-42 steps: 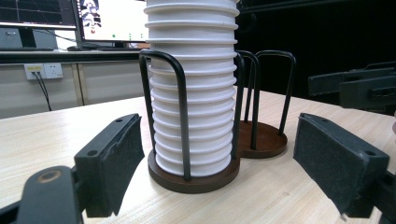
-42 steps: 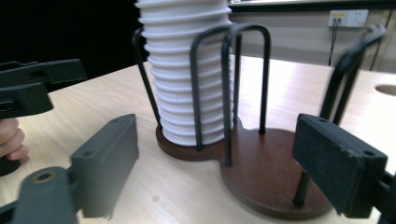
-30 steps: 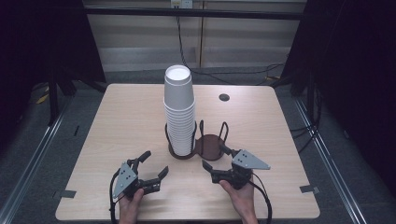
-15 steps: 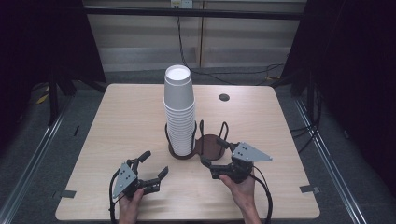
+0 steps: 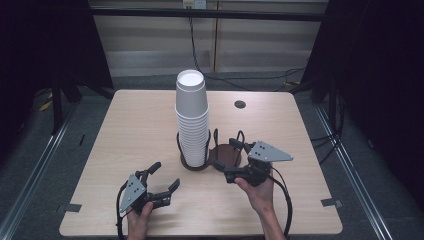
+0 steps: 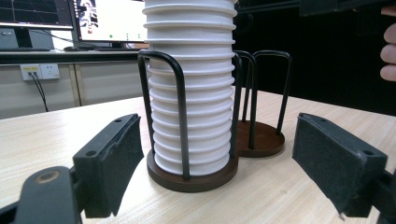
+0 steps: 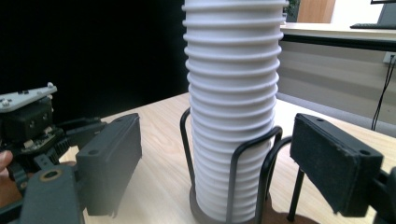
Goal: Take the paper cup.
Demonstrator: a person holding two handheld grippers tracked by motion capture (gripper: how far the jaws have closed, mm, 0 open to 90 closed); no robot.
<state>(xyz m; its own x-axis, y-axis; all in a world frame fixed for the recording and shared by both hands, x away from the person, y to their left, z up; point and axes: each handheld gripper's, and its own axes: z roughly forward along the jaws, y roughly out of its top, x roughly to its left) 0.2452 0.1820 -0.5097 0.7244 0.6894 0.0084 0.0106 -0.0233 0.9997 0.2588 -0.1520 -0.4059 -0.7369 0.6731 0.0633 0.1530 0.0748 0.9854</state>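
A tall stack of white cups (image 5: 191,116) stands upright in a dark wire holder (image 5: 194,159) near the middle of a pale wooden table (image 5: 125,130). The holder has two round bases joined side by side; the stack fills the left base, and the right base (image 5: 226,154) holds no cups, only its black wire loops. A small dark disc (image 5: 240,104) lies on the table behind the holder, well apart from it. The left gripper (image 5: 159,184), held in a hand (image 5: 139,220), rests on the table in front of the holder and to its left, jaws spread wide around nothing. The right gripper (image 5: 231,171), in the other hand (image 5: 259,192), sits just in front of the empty base, jaws likewise parted, with the cups and wire loops standing between them and beyond. Cables (image 5: 200,55) trail across the floor behind the table.
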